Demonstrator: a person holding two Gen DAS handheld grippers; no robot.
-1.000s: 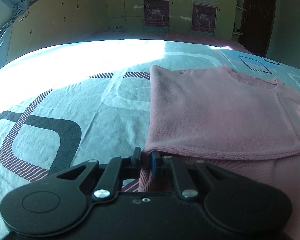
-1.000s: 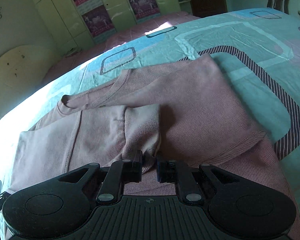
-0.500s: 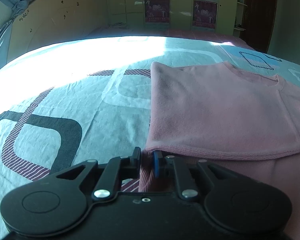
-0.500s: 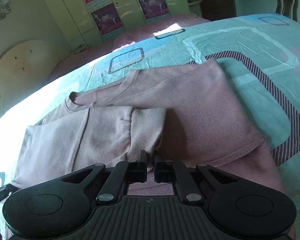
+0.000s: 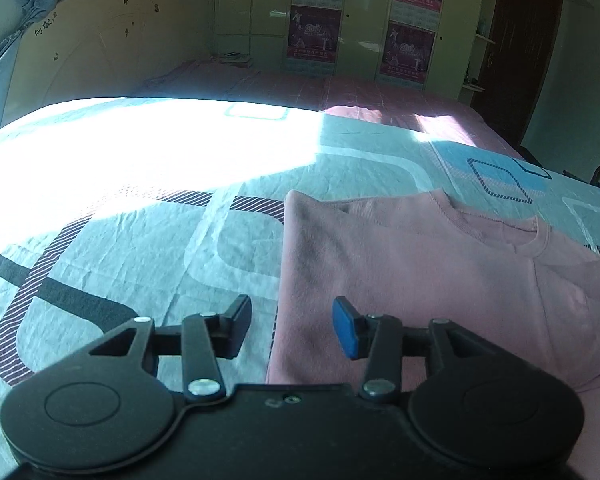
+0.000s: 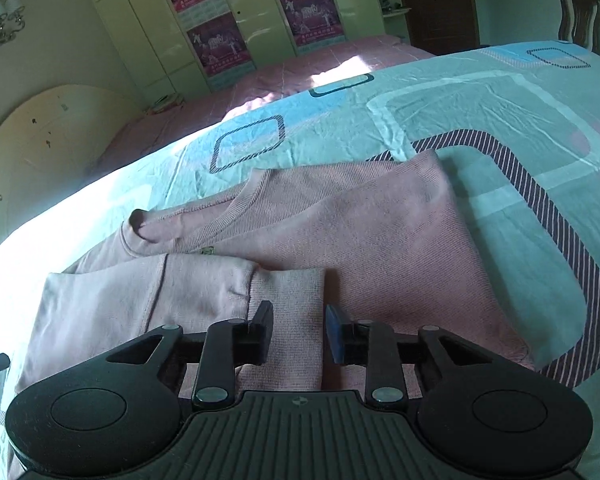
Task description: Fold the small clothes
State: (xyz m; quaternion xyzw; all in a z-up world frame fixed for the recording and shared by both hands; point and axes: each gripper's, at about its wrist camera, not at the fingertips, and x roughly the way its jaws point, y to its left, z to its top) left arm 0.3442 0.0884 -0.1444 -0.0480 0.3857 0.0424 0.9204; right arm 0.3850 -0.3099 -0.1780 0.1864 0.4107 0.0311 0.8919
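1. Pink sweater [image 5: 420,280] flat on patterned bedspread [image 5: 140,240], sides folded in.
2. Left gripper [image 5: 292,320] just opening, fingers apart, nothing between.
3. Right gripper [image 6: 298,334] likewise, straddling sleeve cuff [image 6: 288,292], seemingly releasing finished fold.

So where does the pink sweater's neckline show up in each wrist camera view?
Left wrist: the neckline sits right of centre, at the pink sweater's far edge.
Right wrist: the neckline sits left of centre, above the folded sleeve.
Shared landmark: the posters on the wardrobe doors.

Both the left gripper [image 5: 291,326] and right gripper [image 6: 299,334] have just opened, releasing the pink sweater [image 6: 380,240].
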